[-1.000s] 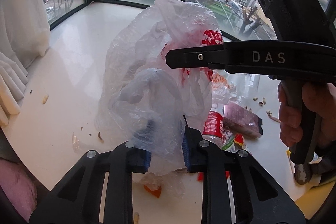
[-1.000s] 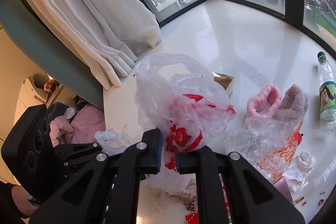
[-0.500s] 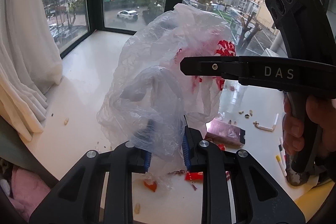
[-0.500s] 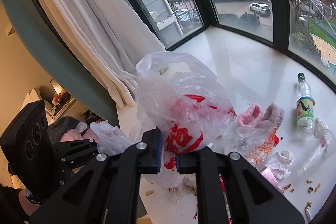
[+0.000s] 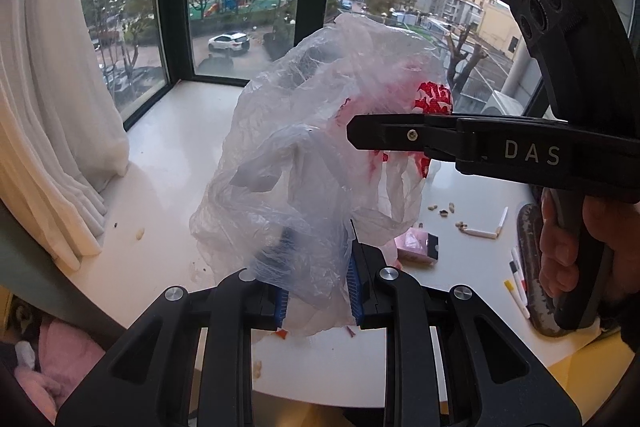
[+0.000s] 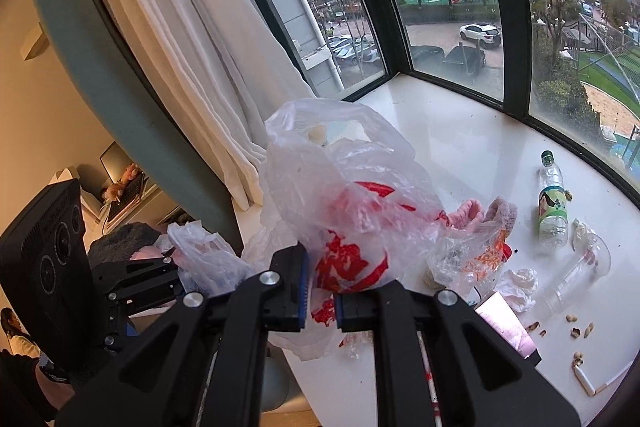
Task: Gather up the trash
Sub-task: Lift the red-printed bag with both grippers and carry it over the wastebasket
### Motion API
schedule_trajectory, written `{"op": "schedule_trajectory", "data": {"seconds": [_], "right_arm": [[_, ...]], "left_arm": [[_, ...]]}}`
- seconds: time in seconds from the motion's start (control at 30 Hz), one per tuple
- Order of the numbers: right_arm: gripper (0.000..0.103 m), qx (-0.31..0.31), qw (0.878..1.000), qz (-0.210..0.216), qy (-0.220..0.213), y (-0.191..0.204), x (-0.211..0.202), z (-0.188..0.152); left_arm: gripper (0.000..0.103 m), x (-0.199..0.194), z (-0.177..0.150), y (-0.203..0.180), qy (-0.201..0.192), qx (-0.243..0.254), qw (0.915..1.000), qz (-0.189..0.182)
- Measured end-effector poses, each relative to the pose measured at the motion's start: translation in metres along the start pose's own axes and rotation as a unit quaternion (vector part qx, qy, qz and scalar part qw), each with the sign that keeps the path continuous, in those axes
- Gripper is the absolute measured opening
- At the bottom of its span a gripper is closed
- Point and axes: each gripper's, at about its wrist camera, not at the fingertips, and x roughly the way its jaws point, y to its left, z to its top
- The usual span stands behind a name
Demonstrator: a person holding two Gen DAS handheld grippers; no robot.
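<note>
Left wrist view showed your left gripper point(image 5: 318, 281) and right gripper point(image 6: 320, 301) each with jaws pinched on the plastic bag point(image 5: 320, 155), hanging above the surface point(image 5: 180, 163); you needed even tension, mouth upward, to avoid tearing

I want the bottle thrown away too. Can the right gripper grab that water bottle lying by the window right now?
Probably not yet. The right gripper is shut on the plastic bag, so its jaws are busy. The water bottle lies uncovered on the sill, so it could after letting go.
</note>
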Motion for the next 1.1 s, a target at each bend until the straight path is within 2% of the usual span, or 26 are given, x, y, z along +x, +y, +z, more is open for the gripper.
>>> {"op": "schedule_trajectory", "data": {"seconds": [0.3, 0.57, 0.8, 1.1], "right_arm": [[0.011, -0.016, 1.000, 0.014, -0.003, 0.039, -0.016, -0.022], [0.011, -0.045, 0.998, 0.047, 0.010, 0.097, -0.009, -0.044], [0.011, -0.072, 0.993, 0.084, 0.040, 0.157, 0.018, -0.078], [0.011, -0.093, 0.981, 0.135, 0.103, 0.233, 0.071, -0.133]], "left_arm": [[0.022, -0.040, -0.034, -0.004, -0.002, 0.002, 0.9999, 0.013], [0.022, -0.081, -0.076, 0.014, 0.003, -0.018, 0.9991, 0.039], [0.022, -0.116, -0.134, 0.043, 0.018, -0.034, 0.9954, 0.088], [0.022, -0.153, -0.216, 0.084, 0.057, -0.080, 0.9864, 0.132]]}}
